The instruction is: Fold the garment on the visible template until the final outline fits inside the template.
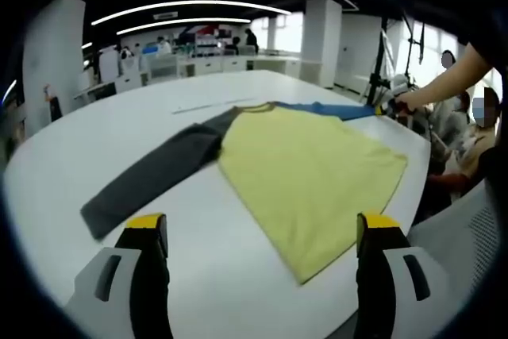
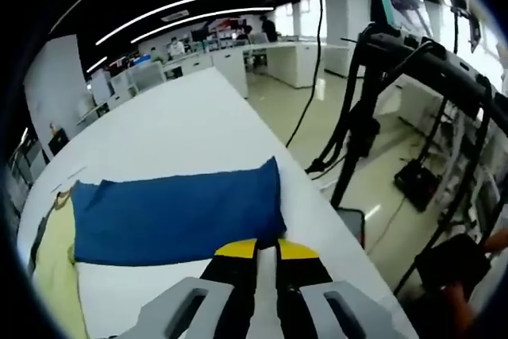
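Observation:
The garment lies spread on the white table (image 1: pixel 95 140). It has a yellow body (image 1: pixel 309 172), a grey sleeve (image 1: pixel 151 176) stretched toward the left and a blue sleeve (image 1: pixel 333 109) stretched toward the far right. My left gripper (image 1: pixel 262 232) hovers open over the table's near side, short of the yellow hem, with nothing between its jaws. In the right gripper view the blue sleeve (image 2: pixel 175 212) lies flat near the table edge. My right gripper (image 2: pixel 266 250) is shut on its cuff corner. That gripper (image 1: pixel 386 105) also appears at the sleeve's end, held by a person's hand.
Faint line marks (image 1: pixel 194 107) cross the table beyond the collar. The table edge (image 2: pixel 317 196) runs just right of the blue sleeve, with a black stand and cables (image 2: pixel 361 117) on the floor beyond. People sit at the right (image 1: pixel 468 140). Desks line the back.

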{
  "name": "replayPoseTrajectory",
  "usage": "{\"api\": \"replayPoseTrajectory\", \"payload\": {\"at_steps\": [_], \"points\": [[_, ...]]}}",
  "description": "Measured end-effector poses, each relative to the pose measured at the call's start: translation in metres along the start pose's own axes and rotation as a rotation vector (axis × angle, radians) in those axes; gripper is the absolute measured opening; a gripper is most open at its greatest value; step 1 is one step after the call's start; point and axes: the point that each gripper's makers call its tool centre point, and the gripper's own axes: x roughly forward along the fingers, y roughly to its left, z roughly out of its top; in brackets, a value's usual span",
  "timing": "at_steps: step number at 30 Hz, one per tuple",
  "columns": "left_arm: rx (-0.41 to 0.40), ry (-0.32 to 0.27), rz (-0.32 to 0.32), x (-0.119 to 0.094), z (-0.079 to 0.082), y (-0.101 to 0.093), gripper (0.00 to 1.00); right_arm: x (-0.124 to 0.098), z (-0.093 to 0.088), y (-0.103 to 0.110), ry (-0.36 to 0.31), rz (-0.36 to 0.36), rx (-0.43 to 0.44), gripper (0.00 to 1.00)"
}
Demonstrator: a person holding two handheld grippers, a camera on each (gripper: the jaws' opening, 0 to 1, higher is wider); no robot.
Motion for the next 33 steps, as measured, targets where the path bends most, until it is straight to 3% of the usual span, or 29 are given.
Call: {"api": "replayPoseTrajectory", "payload": {"at_steps": [4,8,12,18,25,33], "points": [[0.001,0.009,0.004,0.0,0.0,-0.002,0.95,0.003,0.003,0.0,-0.004,0.009,-0.005,0.13],[0.001,0.015,0.01,0.0,0.001,-0.003,0.95,0.006,0.003,-0.004,-0.006,-0.007,-0.079,0.07],[0.004,0.015,0.011,0.001,0.002,-0.004,0.95,0.004,0.001,0.001,-0.006,-0.004,-0.096,0.02],[0.011,0.017,0.037,-0.001,0.004,0.0,0.97,0.007,0.001,0.004,0.003,0.063,0.026,0.0],[0.009,-0.003,0.051,-0.004,0.008,-0.001,0.98,0.002,0.008,-0.005,-0.015,0.067,0.062,0.0],[0.012,-0.011,0.056,-0.006,0.009,-0.001,0.99,-0.006,-0.003,-0.001,0.02,0.066,0.014,0.0]]}}
